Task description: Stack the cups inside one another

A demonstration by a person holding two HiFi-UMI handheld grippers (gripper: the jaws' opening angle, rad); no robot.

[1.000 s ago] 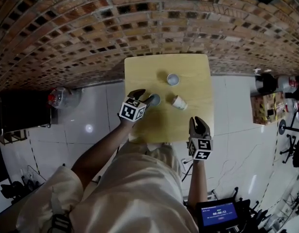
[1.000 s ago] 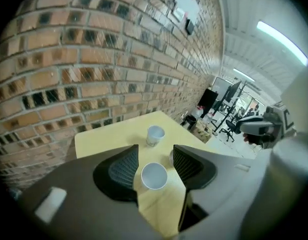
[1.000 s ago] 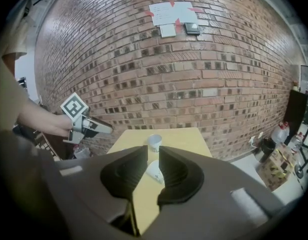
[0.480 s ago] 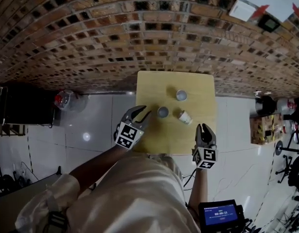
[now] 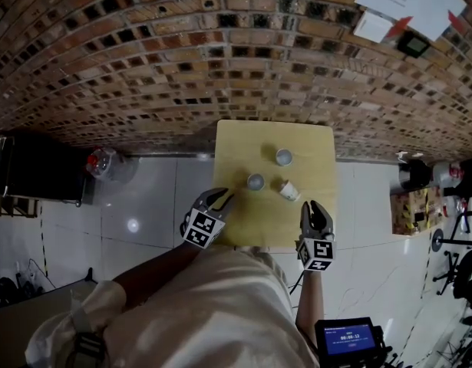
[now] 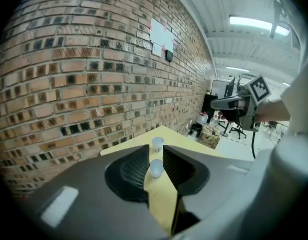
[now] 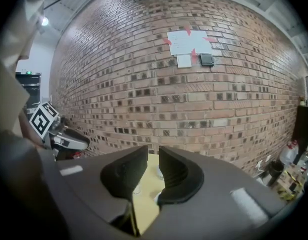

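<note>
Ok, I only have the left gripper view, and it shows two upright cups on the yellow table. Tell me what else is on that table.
Observer: A third cup lies tipped over on the table. In the head view it is just right of the nearer upright cup.
Operator: Give me the right gripper's jaws.
Observer: The right gripper has its jaws a little apart, with nothing between them.
Operator: Now place it against the table.
Observer: In the head view it shows at the table's near right corner. It is closer to the person than the tipped cup and touches no cup.
</note>
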